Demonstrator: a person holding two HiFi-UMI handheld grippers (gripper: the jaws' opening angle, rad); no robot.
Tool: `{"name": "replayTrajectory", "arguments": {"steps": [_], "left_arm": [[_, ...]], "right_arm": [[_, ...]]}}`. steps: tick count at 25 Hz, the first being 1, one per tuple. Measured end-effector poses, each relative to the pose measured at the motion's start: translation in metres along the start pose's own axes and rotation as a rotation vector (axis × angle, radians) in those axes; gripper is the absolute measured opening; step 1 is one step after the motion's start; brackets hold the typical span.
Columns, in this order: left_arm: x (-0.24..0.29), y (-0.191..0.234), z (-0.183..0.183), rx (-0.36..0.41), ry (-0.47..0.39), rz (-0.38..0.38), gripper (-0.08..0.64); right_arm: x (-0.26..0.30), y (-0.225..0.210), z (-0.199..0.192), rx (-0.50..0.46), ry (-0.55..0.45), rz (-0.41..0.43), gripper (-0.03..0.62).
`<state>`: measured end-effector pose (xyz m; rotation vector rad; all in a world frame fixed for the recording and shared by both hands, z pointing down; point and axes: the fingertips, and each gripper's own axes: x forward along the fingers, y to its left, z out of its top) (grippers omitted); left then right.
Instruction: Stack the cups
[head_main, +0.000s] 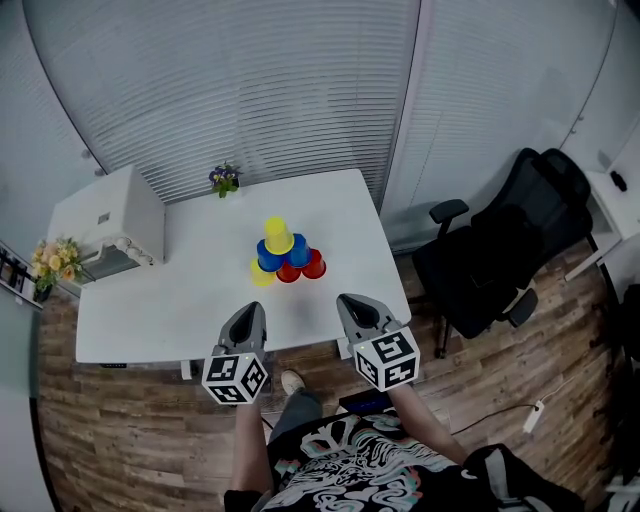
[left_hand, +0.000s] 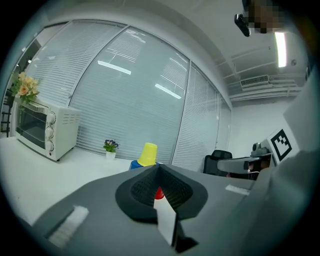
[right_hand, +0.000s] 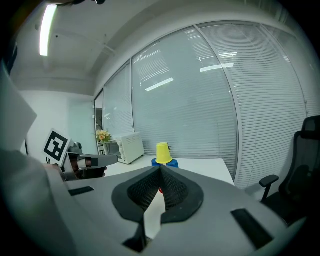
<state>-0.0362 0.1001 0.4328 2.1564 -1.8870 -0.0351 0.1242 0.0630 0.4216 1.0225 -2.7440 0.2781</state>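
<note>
Hovering over the near edge of the tabletop (head_main: 170, 300), the left gripper (head_main: 250, 310) and the right gripper (head_main: 352, 302) both have their fingers pressed fully together, with nothing between them. The cup pyramid (head_main: 285, 255) stands ahead of the fingers, well apart from both and roughly on the line between the two grippers. A yellow cup (head_main: 277, 235) sits upside down on top of two blue cups (head_main: 270, 257). Under those, two red cups (head_main: 314, 264) and another yellow one (head_main: 262, 275) seem to form the base, though the upper tiers partly hide that row.

Judging by how things lie, the stacking looks finished: I see no loose cup on the tabletop, and neither gripper is reaching for one. The step in hand reads as the pause after the last placement. The next move likely calls only for keeping both grippers clear of the pyramid. Any further pick would first need the fingers spread apart.
</note>
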Motion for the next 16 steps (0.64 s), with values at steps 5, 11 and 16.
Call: {"name": "replayTrajectory", "arguments": {"steps": [5,11,16], "left_arm": [[0.0024,0.0013,-0.0020,-0.010,0.004,-0.005,0.002],[0.0049,0.0025,-0.0065,-0.009,0.017,-0.007,0.002],[0.0083,-0.0003,-0.0094,0.000,0.032,-0.012,0.002]], "right_arm": [[0.0002,-0.0007,-0.0019,-0.003,0.007,-0.001,0.000],[0.0006,-0.0036,-0.0044,0.001,0.010,-0.008,0.000],[0.0006,-0.0042,-0.0072,0.006,0.022,-0.004,0.000]]}}
